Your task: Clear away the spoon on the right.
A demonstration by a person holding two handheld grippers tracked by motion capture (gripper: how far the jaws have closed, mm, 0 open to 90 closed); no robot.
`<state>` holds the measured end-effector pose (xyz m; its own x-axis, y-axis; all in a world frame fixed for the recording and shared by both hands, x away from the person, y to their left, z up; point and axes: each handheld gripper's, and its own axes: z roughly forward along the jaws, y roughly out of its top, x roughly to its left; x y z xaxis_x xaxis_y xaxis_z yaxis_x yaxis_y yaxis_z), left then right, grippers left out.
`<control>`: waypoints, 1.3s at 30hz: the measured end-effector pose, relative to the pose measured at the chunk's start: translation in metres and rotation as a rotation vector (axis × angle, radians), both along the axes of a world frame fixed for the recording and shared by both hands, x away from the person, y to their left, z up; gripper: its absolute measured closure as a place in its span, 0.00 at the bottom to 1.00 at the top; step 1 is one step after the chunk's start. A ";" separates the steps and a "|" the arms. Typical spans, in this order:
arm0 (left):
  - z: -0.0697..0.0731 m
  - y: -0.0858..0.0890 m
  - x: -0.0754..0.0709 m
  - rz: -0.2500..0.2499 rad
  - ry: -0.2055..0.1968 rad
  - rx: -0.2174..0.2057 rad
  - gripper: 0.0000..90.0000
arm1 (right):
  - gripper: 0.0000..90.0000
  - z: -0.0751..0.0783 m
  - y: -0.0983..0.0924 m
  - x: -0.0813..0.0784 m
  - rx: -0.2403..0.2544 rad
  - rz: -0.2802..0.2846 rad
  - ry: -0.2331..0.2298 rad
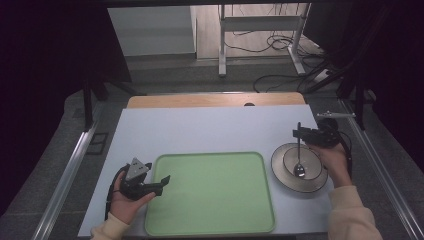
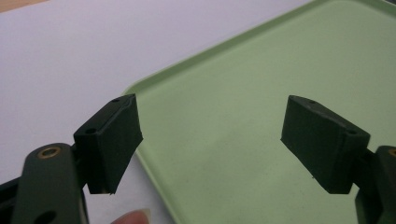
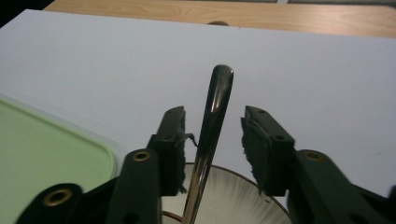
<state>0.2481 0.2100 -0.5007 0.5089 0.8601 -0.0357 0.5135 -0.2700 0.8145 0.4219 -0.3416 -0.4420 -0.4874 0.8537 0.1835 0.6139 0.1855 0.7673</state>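
Count: one tray, one plate, one bowl, one spoon, two grippers.

The pale green rectangular plastic tray with rounded corners and a raised rim (image 1: 165, 220) lies flat at the near centre of the white table top (image 1: 210, 127); its surface is smooth and matte. To its right sits a round ceramic plate with a dark streaked rim (image 1: 280, 175), and a smaller round bowl (image 1: 312, 161) rests inside it. A polished metal spoon (image 1: 299, 160) stands with its bowl end down in the bowl, handle rising toward the far side.

The left gripper (image 2: 210, 140), black, hovers over the tray's near left corner, jaws wide apart with nothing between them; the rubbery pads (image 2: 116, 140) look blocky and matte.

The right gripper (image 3: 212, 144) is over the far edge of the plate. Its jaws stand apart on either side of the spoon handle, which passes between them nearer the left pad (image 3: 173, 149); whether it touches that pad I cannot tell.
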 end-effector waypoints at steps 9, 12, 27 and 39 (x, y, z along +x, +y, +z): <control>-0.001 0.000 0.001 -0.003 0.002 0.003 0.22 | 0.95 0.000 -0.007 0.002 0.093 0.041 0.043; 0.000 0.000 0.001 -0.002 0.001 0.000 0.22 | 0.97 0.002 -0.008 0.001 0.101 0.040 0.038; -0.001 0.000 0.001 -0.004 0.002 0.004 0.22 | 0.99 0.018 -0.013 -0.009 0.123 0.028 -0.039; -0.001 0.000 0.001 -0.002 0.002 0.005 0.22 | 0.99 0.048 -0.017 -0.025 0.177 0.044 -0.138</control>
